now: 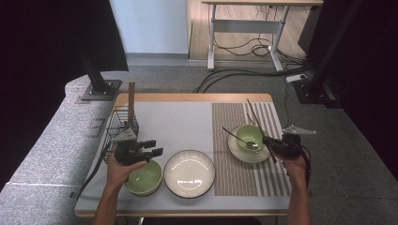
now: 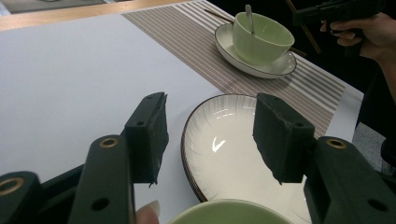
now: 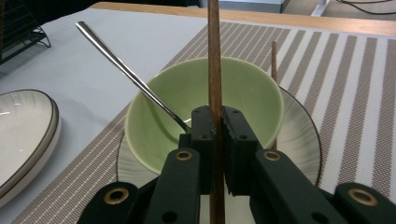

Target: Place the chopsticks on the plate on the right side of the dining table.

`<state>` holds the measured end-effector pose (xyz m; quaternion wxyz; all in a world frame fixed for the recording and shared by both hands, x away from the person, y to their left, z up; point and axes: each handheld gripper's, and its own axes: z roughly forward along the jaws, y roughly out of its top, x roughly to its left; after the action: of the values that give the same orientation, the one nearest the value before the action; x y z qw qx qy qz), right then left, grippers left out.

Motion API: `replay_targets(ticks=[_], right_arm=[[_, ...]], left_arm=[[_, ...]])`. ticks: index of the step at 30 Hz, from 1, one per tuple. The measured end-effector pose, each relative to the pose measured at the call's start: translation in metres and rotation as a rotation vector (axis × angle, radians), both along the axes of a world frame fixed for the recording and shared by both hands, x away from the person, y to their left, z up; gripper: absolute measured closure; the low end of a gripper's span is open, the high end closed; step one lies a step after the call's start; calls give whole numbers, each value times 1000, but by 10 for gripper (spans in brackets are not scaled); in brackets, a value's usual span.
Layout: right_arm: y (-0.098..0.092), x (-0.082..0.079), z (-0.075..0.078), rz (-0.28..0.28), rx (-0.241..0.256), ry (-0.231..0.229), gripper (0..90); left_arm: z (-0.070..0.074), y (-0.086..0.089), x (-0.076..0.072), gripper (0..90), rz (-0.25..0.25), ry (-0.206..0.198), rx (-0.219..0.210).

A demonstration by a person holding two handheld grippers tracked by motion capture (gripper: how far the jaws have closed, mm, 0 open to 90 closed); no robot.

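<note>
I have my right gripper [image 3: 216,128] clamped on a chopstick [image 3: 214,56], jaws pressed tight against its sides, just at the near rim of the cup [image 3: 205,105] on the striped mat [image 3: 345,93]. In the right gripper view the chopstick runs straight up between the jaws, its long axis in line with the gripper, passing over the cup and pointing away from me toward the far wooden edge of the table [image 3: 289,16]. From the high view the same chopstick [image 1: 256,119] slants from my right gripper [image 1: 270,140] up and slightly left, across the far side of the cup [image 1: 249,137]. A second chopstick [image 3: 274,60] lies just right of the cup, roughly parallel, resting on the saucer [image 3: 301,140] under the cup. A spoon [image 3: 126,70] leans in the cup with its handle pointing up and left, away from the chopstick. My left gripper [image 1: 152,147] hangs well left of the cup, jaws apart and holding nothing, above a bowl [image 1: 144,178], with the plate [image 1: 189,173] between that bowl and the mat
</note>
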<state>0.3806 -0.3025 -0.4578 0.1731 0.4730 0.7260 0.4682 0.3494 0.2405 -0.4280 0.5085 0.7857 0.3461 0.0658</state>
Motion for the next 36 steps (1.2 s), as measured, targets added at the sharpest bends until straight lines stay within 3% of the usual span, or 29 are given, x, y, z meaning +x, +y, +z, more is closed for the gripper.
replay_targets(ticks=[36], right_arm=[[-33, 7, -17, -86, 11, 35, 846]], left_arm=[[-1, -2, -2, 442, -10, 4, -1]])
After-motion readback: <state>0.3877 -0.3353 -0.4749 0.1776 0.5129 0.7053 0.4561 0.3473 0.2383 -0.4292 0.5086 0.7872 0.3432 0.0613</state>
